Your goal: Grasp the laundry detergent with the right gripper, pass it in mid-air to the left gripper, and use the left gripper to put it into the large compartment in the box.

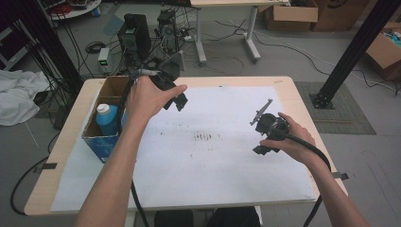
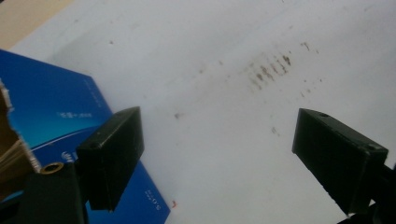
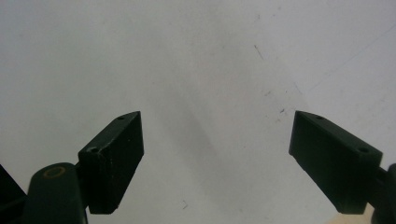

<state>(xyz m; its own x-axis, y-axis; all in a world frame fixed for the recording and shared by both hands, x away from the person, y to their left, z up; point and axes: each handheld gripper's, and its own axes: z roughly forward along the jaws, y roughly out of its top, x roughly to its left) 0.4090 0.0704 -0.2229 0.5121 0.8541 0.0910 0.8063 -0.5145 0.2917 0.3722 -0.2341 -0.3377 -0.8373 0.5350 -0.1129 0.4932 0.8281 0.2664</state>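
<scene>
Partly cut off: blue box (image 2: 56, 116) beside left hand-held gripper (image 2: 217, 140).

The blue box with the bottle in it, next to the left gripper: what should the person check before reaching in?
1. Left gripper jaws open: ok, wide apart with nothing between them.
2. Right gripper out of the way: ok, open over the white sheet, far from the box.
3. Blue cardboard box open at the top: ok.
4. Blue bottle upright with its white cap on: ok.
5. Left gripper lined up over the bottle: not ok, it hangs beside the box over the sheet.
6. Other things in the box: cannot tell.
</scene>
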